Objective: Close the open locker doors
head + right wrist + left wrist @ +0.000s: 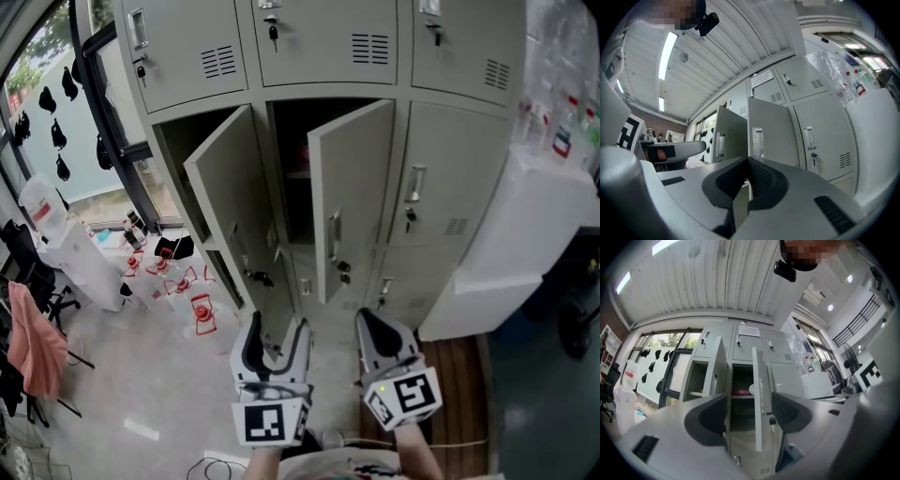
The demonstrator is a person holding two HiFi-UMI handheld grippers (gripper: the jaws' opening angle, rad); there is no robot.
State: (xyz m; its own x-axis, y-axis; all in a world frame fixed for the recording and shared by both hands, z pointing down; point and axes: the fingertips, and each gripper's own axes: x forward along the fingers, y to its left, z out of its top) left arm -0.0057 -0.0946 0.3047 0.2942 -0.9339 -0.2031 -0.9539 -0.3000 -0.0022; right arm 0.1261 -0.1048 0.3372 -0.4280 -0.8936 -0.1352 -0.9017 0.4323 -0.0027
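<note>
Ahead, the left door (228, 192) and middle door (349, 197) stand open, untouched. The left gripper (277, 330) gapes empty; the right gripper (373, 323) is pinched closed. Approach step; next, push each door flush.

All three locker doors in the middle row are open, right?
Not quite. Only two are open: the left door and the middle door. The right door in that row is shut, as the head view shows.
</note>
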